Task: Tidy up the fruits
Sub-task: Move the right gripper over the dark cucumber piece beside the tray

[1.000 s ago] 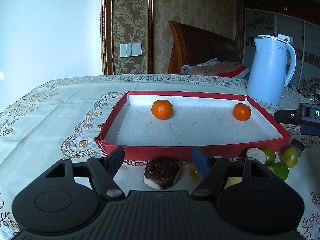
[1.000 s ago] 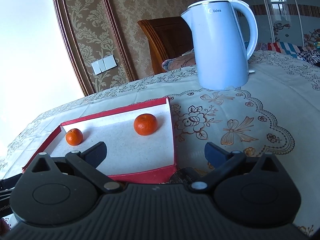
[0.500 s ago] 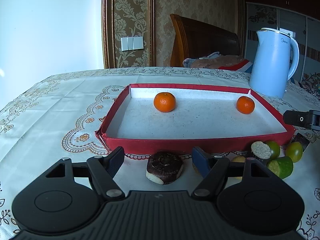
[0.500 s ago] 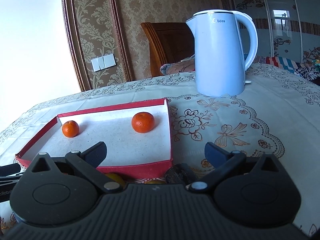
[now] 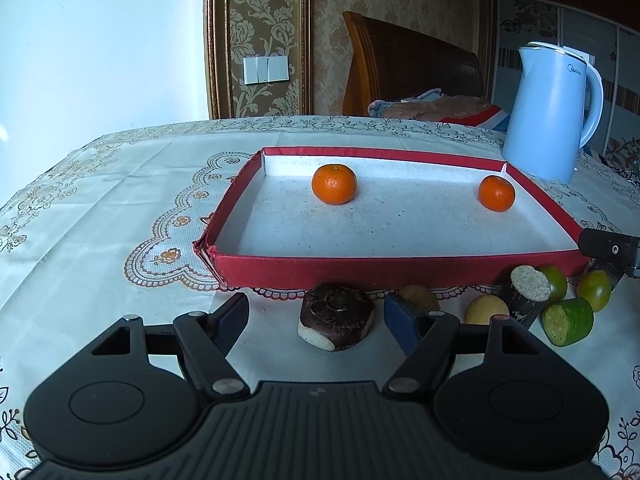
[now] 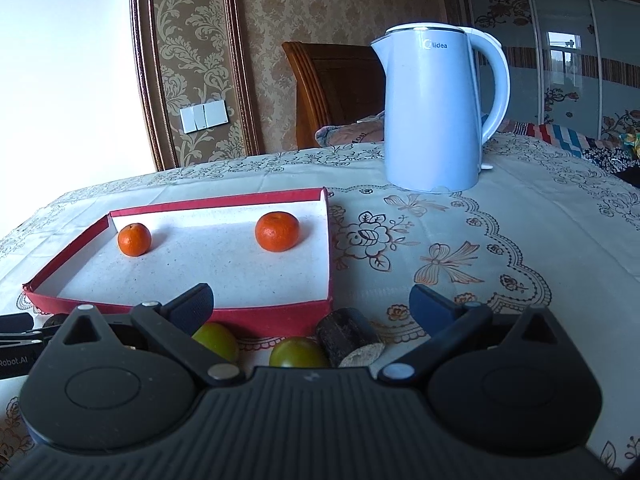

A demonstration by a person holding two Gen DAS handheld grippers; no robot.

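A red tray with a white floor holds two oranges; the right wrist view shows the same tray and oranges. In front of the tray lie a dark brown chunk, two yellow fruits, a dark cut stick, green fruits and a cut cucumber piece. My left gripper is open, just short of the brown chunk. My right gripper is open above green fruits and the cut stick.
A light blue kettle stands on the patterned tablecloth behind the tray's right corner. The other gripper's black tip shows at the right edge and left edge. A wooden chair back stands beyond the table.
Both views have tilted down and levelled a little; the right gripper has rolled upright, so the fruits in front of the tray now show between its fingers. Nothing was gripped or moved.
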